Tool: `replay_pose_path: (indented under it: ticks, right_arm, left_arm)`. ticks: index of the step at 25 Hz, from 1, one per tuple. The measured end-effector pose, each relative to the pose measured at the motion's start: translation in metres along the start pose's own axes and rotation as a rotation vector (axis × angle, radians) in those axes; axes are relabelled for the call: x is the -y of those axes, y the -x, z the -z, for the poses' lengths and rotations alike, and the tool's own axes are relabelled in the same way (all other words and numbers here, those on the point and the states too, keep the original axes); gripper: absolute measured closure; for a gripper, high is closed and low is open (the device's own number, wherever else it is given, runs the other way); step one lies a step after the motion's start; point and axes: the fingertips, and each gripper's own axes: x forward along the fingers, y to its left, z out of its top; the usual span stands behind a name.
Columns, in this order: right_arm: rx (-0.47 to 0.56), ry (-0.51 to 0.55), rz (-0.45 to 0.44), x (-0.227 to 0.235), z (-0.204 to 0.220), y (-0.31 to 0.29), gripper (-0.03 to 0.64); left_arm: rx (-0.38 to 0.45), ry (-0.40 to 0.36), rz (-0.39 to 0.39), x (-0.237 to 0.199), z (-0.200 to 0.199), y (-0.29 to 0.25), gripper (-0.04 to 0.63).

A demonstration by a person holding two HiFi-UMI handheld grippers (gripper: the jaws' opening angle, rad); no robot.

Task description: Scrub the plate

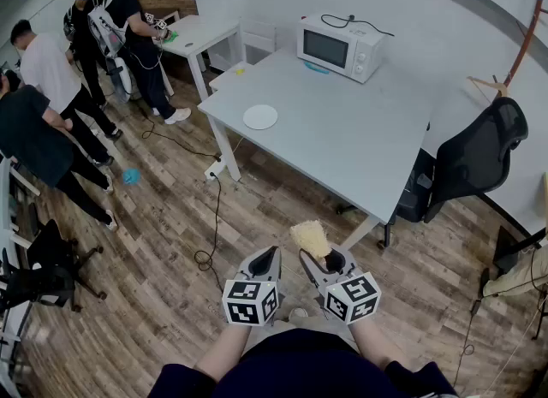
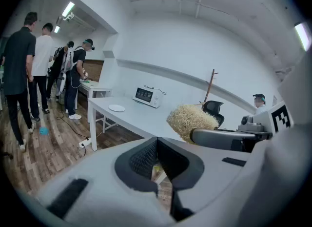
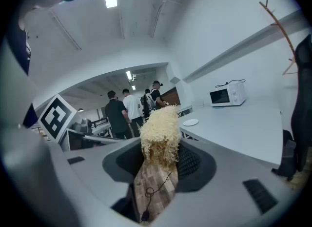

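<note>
Both grippers hang off the counter [image 1: 342, 144]: left gripper [image 1: 266, 257] fingers closed, empty; right gripper [image 1: 318, 259] fingers clamp a scrubber [image 1: 309, 237]. Next, I judge, carry it to the plate [image 1: 260, 116] near the counter's left edge.

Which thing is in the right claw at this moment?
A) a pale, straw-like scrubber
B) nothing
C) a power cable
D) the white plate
A: the right claw is shut on the scrubber, whose fibres stick up from between its pads, while the plate lies far off on the table.
</note>
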Motion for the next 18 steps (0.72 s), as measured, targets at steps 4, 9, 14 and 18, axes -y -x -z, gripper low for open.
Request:
replay_pose_path:
  ticks: [4,9,14,18]
  right_arm:
    - [0.001,0.009,-0.006,-0.007,0.002,0.003,0.439]
    - [-0.009,0.008,-0.009,-0.006,0.007,0.006,0.439]
    - [-0.021,0.02,-0.035,-0.002,0.007,0.004,0.439]
    - [-0.01,0.023,-0.064,0.004,0.002,0.004,0.439]
  left_arm:
    - [0.007,-0.003,-0.006,0.0,0.001,0.007,0.577]
    - [0.013,-0.006,-0.017,-0.001,0.0,0.008,0.577]
    - [0.024,0.01,-0.029,-0.003,-0.003,0.003,0.577]
    - [0.035,0.014,-0.048,-0.004,-0.006,-0.002,0.577]
